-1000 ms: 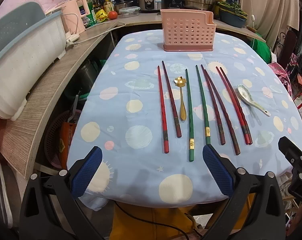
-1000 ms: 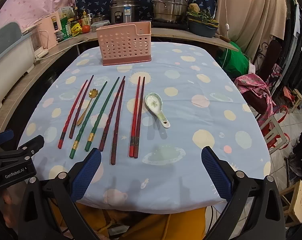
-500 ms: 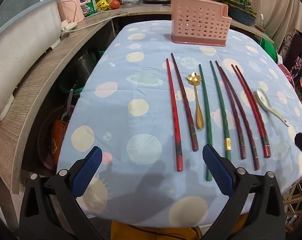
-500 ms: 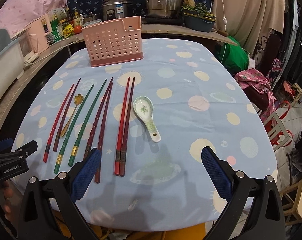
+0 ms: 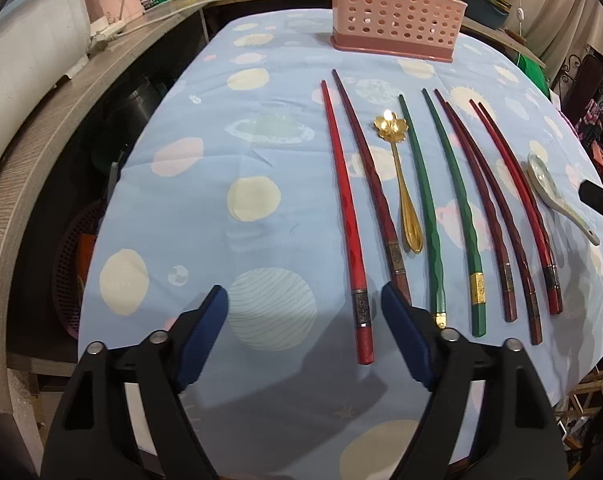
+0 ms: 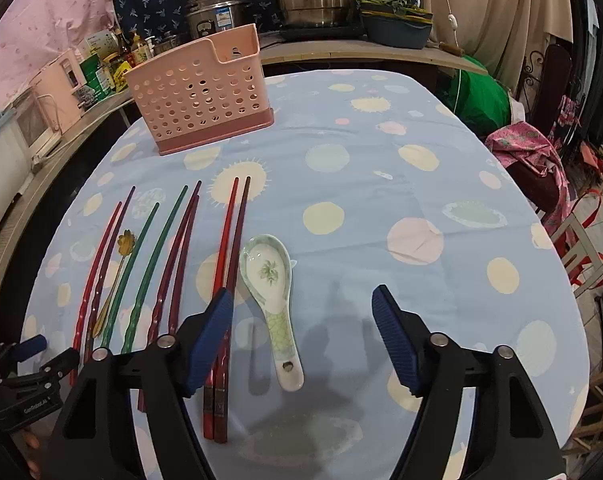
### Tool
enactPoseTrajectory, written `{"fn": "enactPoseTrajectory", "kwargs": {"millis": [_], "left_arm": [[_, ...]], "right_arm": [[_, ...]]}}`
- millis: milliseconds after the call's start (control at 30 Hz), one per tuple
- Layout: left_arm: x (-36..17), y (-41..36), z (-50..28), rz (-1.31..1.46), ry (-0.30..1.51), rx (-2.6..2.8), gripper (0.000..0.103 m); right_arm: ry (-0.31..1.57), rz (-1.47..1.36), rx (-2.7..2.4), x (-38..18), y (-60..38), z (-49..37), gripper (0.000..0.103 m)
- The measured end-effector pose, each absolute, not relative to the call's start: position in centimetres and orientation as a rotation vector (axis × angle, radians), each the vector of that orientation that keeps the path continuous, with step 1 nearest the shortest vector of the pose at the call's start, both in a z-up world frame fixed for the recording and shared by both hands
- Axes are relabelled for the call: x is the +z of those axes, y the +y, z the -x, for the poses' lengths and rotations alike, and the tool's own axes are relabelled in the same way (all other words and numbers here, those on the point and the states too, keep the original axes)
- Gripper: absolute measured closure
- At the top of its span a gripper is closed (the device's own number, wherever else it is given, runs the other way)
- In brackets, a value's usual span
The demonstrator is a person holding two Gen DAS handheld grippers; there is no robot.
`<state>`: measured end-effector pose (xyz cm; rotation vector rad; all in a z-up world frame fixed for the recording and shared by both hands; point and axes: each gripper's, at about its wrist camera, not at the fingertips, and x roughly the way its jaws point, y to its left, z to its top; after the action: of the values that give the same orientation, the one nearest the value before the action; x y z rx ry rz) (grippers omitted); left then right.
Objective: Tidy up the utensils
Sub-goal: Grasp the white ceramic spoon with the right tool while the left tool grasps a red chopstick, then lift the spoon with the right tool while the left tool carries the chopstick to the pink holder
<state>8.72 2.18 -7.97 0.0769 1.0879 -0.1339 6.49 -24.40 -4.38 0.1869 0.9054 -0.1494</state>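
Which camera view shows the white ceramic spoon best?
The right wrist view: the ceramic spoon lies whole near the middle, its bowl pattern and handle hole clear. In the left wrist view the same spoon sits near the right edge, seen at a slant and with less detail.

Both grippers have sunk toward the table's near edge, left gripper (image 5: 304,326) and right gripper (image 6: 302,330) jaws closing on nothing.

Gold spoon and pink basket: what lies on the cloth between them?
Nothing: bare cloth separates the gold spoon from the pink basket, shown in the left wrist view.
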Motion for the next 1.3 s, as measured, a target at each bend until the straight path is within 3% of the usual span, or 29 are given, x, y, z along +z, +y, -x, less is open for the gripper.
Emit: {"fn": "enactPoseTrajectory", "kwargs": {"millis": [367, 567, 733, 1000, 1300], "left_arm": [[-8.4, 2.1, -8.7, -0.074, 1.092, -0.15, 0.036], [-8.4, 2.0, -8.2, -0.074, 1.081, -0.153, 0.042], [-8.2, 1.9, -7.8, -0.072, 1.066, -0.155, 0.054], [-7.9, 2.7, -7.4, -0.023, 1.07, -0.185, 0.095], [-4.7, 4.4, -7.4, 0.053, 1.017, -0.176, 0.096]], "right_arm": [[0.984, -0.225, -0.097, -7.6, -24.3, -7.7, 0.077], [0.968, -0.199, -0.107, -7.8, -23.9, -7.1, 0.079], [0.95, -0.142, -0.129, -7.9, -22.9, -5.9, 0.08], [0.952, -0.154, -0.116, -7.8, -22.7, -4.8, 0.094], [0.913, -0.208, -0.104, -5.0, -23.6, -3.9, 0.096]]}}
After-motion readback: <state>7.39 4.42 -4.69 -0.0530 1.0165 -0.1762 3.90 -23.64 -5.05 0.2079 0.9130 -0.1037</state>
